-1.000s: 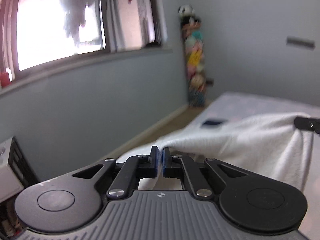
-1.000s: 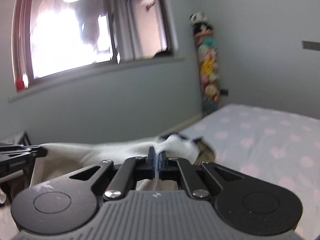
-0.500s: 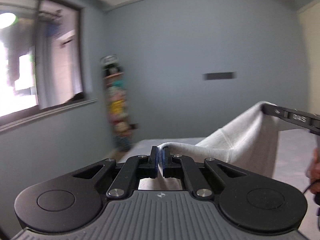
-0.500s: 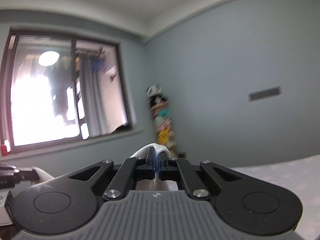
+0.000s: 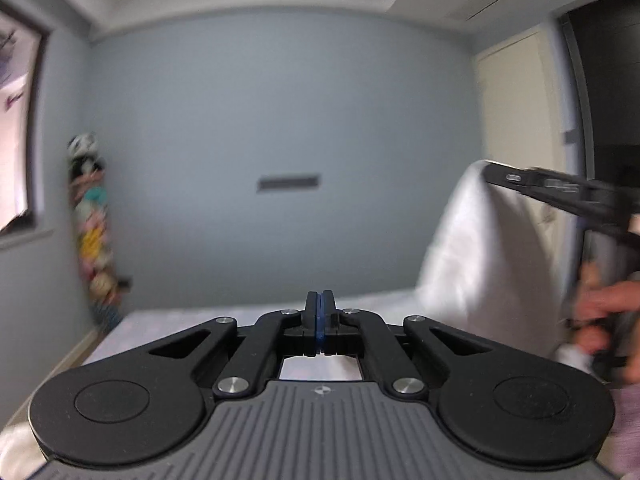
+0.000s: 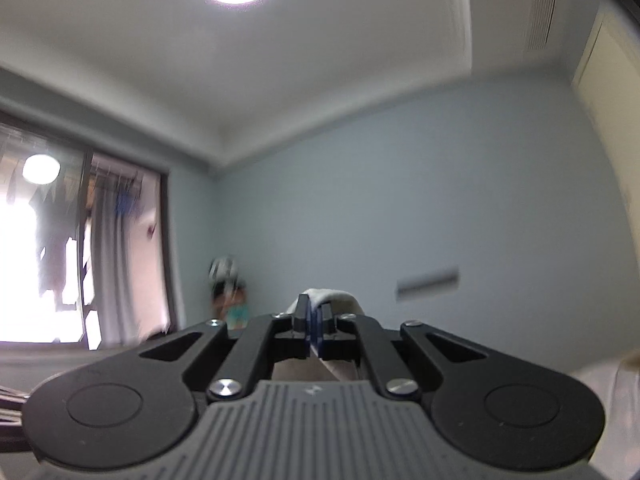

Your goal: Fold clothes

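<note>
A soft white cloth garment is held up in the air over the bed with the pale dotted sheet, well above the mattress. The right gripper is pressed together on a fold of this white cloth, which is seen sticking out just past its blue pads. The left gripper is also pressed together; white fabric is seen just behind its tips, but whether an edge is pinched between the pads cannot be told. In the left wrist view the garment hangs in a blurred sheet from the black fingers of the other tool. No fold is seen yet, so the task is judged to be at its beginning: spreading, laying flat and all folds are left.
</note>
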